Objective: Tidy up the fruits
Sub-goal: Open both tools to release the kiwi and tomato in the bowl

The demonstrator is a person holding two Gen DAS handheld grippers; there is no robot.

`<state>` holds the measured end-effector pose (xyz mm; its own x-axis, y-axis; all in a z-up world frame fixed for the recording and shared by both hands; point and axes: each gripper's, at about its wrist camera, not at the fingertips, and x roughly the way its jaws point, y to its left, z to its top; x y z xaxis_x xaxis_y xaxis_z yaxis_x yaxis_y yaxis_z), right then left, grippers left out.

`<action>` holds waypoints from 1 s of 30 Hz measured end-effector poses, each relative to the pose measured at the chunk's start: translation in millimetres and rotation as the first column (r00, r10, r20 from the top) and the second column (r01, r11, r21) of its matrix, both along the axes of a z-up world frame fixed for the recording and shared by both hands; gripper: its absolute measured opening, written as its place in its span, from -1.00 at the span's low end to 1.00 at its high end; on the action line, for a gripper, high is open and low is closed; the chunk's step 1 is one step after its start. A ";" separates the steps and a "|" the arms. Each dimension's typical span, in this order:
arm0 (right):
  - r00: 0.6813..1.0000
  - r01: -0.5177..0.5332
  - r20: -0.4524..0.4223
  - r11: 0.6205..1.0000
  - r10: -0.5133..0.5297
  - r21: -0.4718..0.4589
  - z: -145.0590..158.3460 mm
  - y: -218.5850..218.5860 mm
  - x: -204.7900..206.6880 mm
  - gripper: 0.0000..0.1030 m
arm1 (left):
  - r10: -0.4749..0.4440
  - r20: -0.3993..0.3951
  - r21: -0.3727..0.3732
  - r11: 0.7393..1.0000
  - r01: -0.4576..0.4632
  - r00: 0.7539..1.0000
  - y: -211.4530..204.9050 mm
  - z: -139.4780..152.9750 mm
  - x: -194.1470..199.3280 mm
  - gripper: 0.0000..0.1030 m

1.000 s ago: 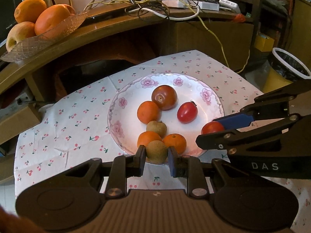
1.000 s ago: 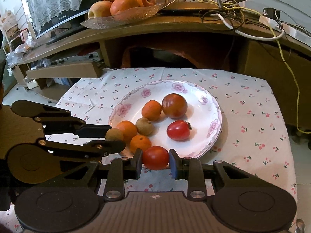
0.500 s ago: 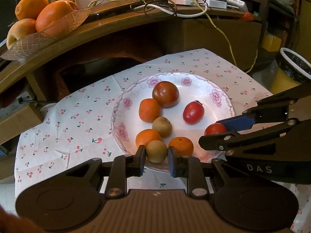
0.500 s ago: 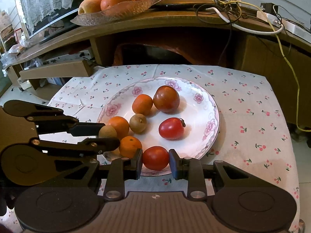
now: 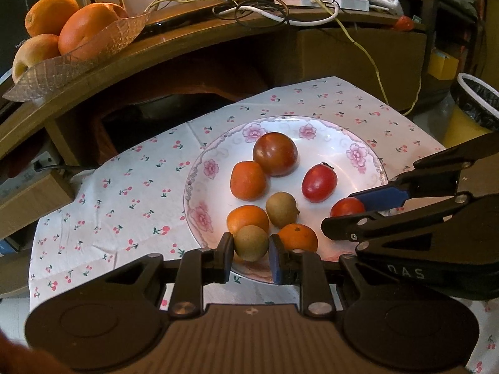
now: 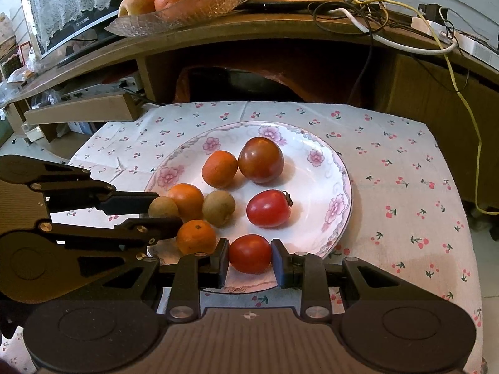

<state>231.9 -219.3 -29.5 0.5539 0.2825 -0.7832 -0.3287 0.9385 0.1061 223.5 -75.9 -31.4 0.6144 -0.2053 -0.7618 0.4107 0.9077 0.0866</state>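
A white floral plate (image 5: 330, 138) (image 6: 333, 187) holds a dark red tomato (image 5: 274, 154), an oval red tomato (image 5: 319, 183), three small oranges (image 5: 248, 180) and a brown kiwi (image 5: 281, 209). My left gripper (image 5: 251, 247) is shut on a second small brown kiwi (image 5: 251, 243) (image 6: 163, 208) just above the plate's near rim. My right gripper (image 6: 249, 258) is shut on a small red tomato (image 6: 249, 253) (image 5: 347, 207) over the plate's near right edge.
The plate sits on a cherry-print cloth (image 5: 131, 193) over a low table. Behind it a wooden shelf (image 5: 156, 50) carries a glass dish of large oranges and apples (image 5: 71, 31) and tangled cables (image 5: 265, 3). A yellow bin (image 5: 474, 109) stands at the right.
Both grippers keep their fruit and have shifted slightly over the plate's near edge; the plate appears a little farther up and closer in both views.
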 end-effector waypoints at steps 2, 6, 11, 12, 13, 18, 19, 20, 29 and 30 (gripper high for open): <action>1.000 0.001 0.003 1.000 -0.001 -0.004 -0.3 0.4 0.1 -0.42 | 0.004 -0.001 0.000 1.000 -0.004 1.000 -0.3 -0.2 0.6 -0.42; 1.000 0.004 0.006 1.000 -0.004 -0.007 -0.9 -0.2 1.3 -0.42 | 0.004 0.001 0.005 1.000 -0.004 1.000 -1.0 -0.7 0.6 -0.42; 1.000 0.004 0.011 1.000 -0.004 -0.013 -1.0 0.2 0.5 -0.42 | 0.005 0.000 0.006 1.000 -0.005 1.000 -0.8 -0.9 1.3 -0.42; 1.000 0.003 0.011 1.000 -0.003 -0.013 -1.0 0.5 0.4 -0.42 | 0.005 0.000 0.006 1.000 -0.005 1.000 -0.8 -0.8 1.4 -0.42; 1.000 0.004 0.011 1.000 -0.004 -0.013 -0.9 0.4 0.3 -0.41 | 0.005 0.000 0.006 1.000 -0.005 1.000 -1.0 -0.8 1.3 -0.42; 1.000 0.005 0.014 1.000 -0.005 -0.015 -0.5 -0.2 0.7 -0.40 | 0.005 0.002 0.005 1.000 -0.005 1.000 -0.9 -0.7 1.4 -0.42; 1.000 0.006 0.015 1.000 -0.006 -0.016 -0.4 -0.5 0.9 -0.40 | 0.005 0.003 0.006 1.000 -0.005 1.000 -0.8 -0.8 1.6 -0.42; 1.000 0.007 0.015 1.000 -0.006 -0.015 -0.3 -0.7 1.0 -0.39 | 0.006 0.005 0.005 1.000 -0.006 1.000 -0.7 -0.8 1.9 -0.42; 1.000 0.013 0.028 1.000 -0.012 -0.013 2.2 -1.2 0.5 -0.36 | 0.008 0.015 0.007 1.000 -0.008 1.000 0.0 1.1 1.7 -0.42; 0.999 0.013 0.029 1.000 -0.013 -0.011 2.7 -1.3 0.6 -0.36 | 0.008 0.016 0.010 1.000 -0.008 1.000 -0.5 1.1 1.2 -0.42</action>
<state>232.5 -220.6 -26.8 0.5802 0.2668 -0.7695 -0.3195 0.9436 0.0863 224.7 -76.5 -30.2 0.6285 -0.1930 -0.7535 0.4017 0.9101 0.1020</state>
